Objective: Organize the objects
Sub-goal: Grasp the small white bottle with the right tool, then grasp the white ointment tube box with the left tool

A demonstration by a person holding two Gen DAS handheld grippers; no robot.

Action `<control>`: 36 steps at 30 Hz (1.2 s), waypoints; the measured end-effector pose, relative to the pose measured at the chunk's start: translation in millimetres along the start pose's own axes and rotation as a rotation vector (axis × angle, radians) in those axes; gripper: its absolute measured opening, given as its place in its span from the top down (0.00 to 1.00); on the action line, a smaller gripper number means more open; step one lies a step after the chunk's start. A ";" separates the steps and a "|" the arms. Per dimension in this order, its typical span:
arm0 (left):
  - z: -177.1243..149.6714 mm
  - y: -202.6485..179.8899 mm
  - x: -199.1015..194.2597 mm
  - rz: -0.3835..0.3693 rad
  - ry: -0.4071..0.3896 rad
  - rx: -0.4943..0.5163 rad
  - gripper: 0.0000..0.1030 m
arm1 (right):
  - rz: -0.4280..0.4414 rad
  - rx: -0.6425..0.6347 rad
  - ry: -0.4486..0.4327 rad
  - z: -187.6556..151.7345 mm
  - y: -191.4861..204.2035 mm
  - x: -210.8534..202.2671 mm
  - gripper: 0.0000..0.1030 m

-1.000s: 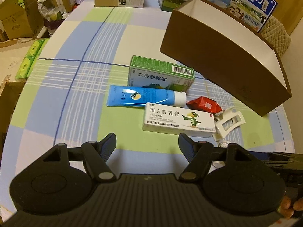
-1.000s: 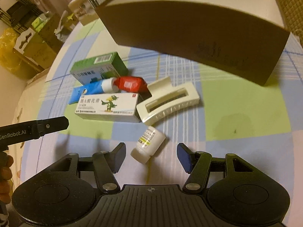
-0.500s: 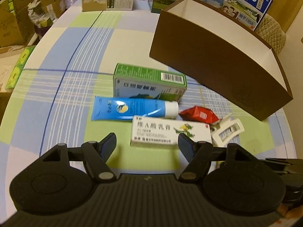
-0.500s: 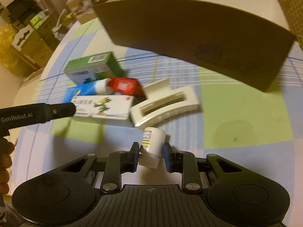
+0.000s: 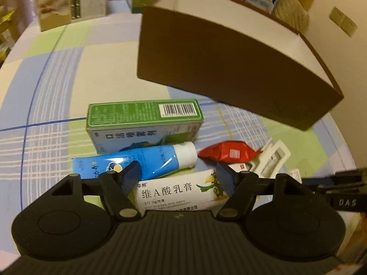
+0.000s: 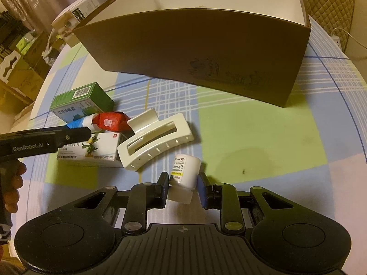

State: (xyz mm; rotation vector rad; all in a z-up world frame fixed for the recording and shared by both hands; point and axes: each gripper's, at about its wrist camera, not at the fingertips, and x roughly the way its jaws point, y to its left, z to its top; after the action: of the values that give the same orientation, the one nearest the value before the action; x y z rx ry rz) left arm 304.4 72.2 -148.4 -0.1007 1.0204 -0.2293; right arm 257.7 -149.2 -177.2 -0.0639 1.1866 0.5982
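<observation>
My left gripper (image 5: 177, 176) is open and low over the white ointment box (image 5: 176, 193), which lies between its fingers. Just beyond lie a blue tube (image 5: 140, 161), a green carton (image 5: 144, 123) and a red packet (image 5: 229, 153). To the right sits a white hair clip (image 5: 271, 159). My right gripper (image 6: 183, 183) is shut on a small white pill bottle (image 6: 185, 171), pads on its sides. In the right wrist view the hair clip (image 6: 158, 138) is just left of the bottle. The left gripper's finger (image 6: 45, 141) reaches over the ointment box (image 6: 91, 152).
A large brown cardboard box (image 6: 206, 52) with a white inside stands open-topped behind the items. It also fills the upper right of the left wrist view (image 5: 229, 68). Cartons (image 5: 71, 0) stand at the table's far edge. A checked cloth (image 6: 252, 133) covers the round table.
The right gripper shut on the pill bottle and now holds it nearer the brown box. The left gripper moved forward and down until the ointment box lies between its open fingers.
</observation>
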 end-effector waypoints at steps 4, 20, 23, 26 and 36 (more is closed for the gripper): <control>-11.1 -7.2 -3.1 -0.004 0.020 0.056 0.36 | -0.012 0.010 0.009 0.0 -5.5 -0.6 0.77; -39.3 -44.6 -10.7 0.037 0.068 0.039 0.46 | -0.061 -0.014 0.037 -0.4 -11.5 2.8 0.77; -33.9 -53.1 -1.3 0.080 0.083 0.066 0.60 | -0.064 -0.031 0.033 0.3 -9.9 4.0 0.75; -35.5 -58.1 0.3 0.100 0.080 0.075 0.63 | -0.066 -0.041 0.029 -0.1 -9.1 3.5 0.74; -44.8 -57.0 -10.9 0.161 0.115 -0.002 0.65 | -0.083 -0.118 0.031 -2.8 2.1 3.8 0.77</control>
State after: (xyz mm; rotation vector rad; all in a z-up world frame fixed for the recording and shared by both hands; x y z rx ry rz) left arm 252.6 20.4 -151.9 -0.0064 1.1373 -0.0879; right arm 255.3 -146.9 -181.1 -0.2222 1.1722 0.5958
